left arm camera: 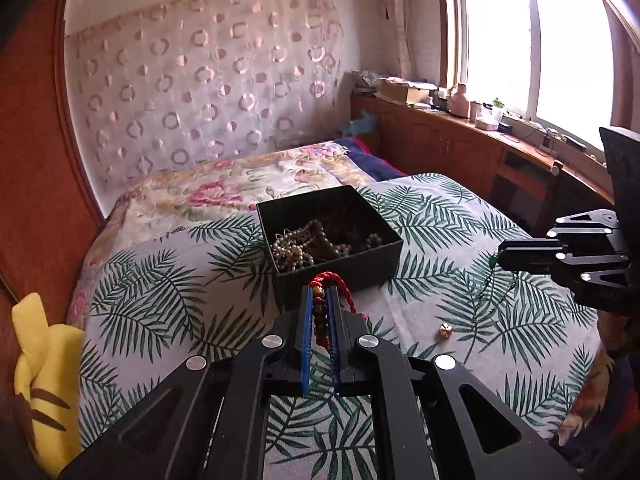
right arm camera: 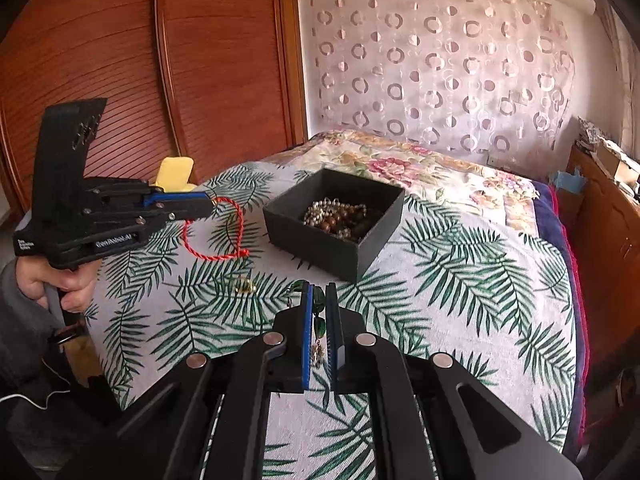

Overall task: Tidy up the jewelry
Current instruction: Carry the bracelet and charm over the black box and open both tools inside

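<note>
A black open-topped box (left arm camera: 330, 236) sits on a bed cover printed with green palm leaves (left arm camera: 168, 280). Inside the box lies a tangled heap of jewelry (left arm camera: 312, 246): pale pearl-like strands mixed with dark brown beads.

Just short of the box's near wall, the left gripper (left arm camera: 320, 294) hangs above the cover, its two blue-lined fingers pressed close on a bracelet of brown and amber beads (left arm camera: 319, 316) strung on a red cord (right arm camera: 224, 232). In the right wrist view the cord droops from the fingertips in a loose loop whose lower end reaches down to the cover.

To that gripper's right, level with the box's right side, the right gripper (right arm camera: 319, 292) is pinched on a green beaded necklace (right arm camera: 319, 316). The green beads sit between its fingers with a small metal charm behind them, and in the left wrist view the thin strand trails down from its tip to the cover.

Between the two grippers a small pinkish-gold trinket (left arm camera: 445, 330) lies alone on the leaf print, near the left gripper's right side.

Beyond the box the bed carries a floral quilt (left arm camera: 224, 184). A yellow plush toy (left arm camera: 44, 376) rests at the bed's left edge against a reddish wooden wardrobe (right arm camera: 120, 60). A bright window (left arm camera: 536, 52) stands far to the right above a cluttered wooden ledge (left arm camera: 472, 120).
</note>
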Demonstrator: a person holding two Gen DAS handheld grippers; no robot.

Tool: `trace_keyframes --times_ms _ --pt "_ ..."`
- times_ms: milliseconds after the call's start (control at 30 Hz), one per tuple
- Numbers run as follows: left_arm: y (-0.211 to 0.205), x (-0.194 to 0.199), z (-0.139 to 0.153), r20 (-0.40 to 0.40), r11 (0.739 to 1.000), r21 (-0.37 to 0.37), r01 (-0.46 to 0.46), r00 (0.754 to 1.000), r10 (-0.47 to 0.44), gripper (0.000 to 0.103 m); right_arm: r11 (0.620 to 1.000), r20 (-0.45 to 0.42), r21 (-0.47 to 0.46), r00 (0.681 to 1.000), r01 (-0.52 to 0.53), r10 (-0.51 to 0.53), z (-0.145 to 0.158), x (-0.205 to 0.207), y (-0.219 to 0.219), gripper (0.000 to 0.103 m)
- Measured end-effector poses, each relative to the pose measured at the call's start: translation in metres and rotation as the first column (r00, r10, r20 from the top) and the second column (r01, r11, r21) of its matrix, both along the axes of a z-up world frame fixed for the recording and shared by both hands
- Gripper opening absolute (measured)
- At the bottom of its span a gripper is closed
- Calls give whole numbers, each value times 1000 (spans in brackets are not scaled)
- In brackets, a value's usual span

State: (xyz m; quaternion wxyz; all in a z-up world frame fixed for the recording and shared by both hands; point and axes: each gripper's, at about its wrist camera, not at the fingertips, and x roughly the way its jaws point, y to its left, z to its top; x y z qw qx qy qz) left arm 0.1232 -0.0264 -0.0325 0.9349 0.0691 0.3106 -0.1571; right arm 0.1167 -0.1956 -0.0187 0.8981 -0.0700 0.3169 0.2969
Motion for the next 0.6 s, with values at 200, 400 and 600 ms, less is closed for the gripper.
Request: trace_keyframes --times_ms 200,400,600 --pt "0 15 1 2 1000 -11 -12 1000 12 6 1000 29 11 1000 1 -1 16 18 9 7" --pt "5 31 7 11 999 -28 -27 1000 27 6 1000 58 21 998 1 -2 34 43 22 7" --pt "8 49 14 19 998 -47 -39 999 40 6 1000 53 15 998 15 -16 39 77 34 7"
